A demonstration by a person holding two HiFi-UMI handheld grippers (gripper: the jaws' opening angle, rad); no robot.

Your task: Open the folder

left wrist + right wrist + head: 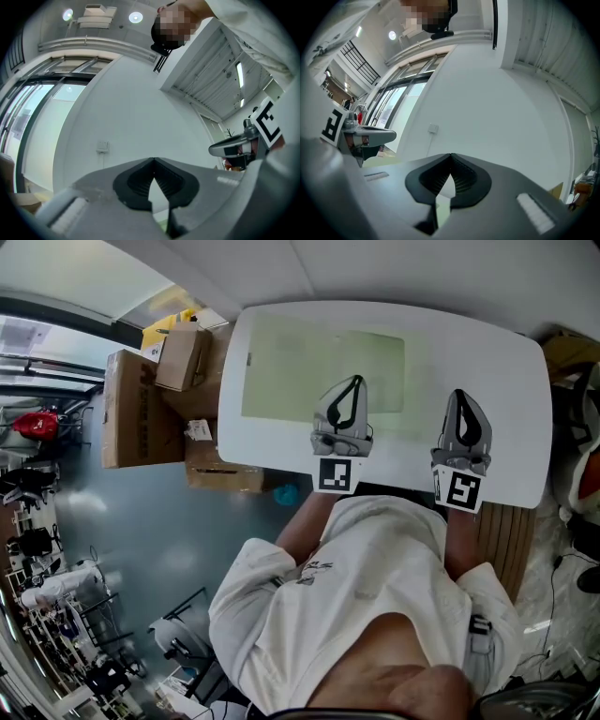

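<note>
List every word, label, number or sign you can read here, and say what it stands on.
None can be quoted.
Cardboard box: dark print on its side, too small to read.
Shirt: small dark print, too blurred.
Left gripper, right gripper: square black-and-white patterns, no words.

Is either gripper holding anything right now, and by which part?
Nothing is held: left gripper and right gripper are shut, empty; the folder lies on the table.
</note>
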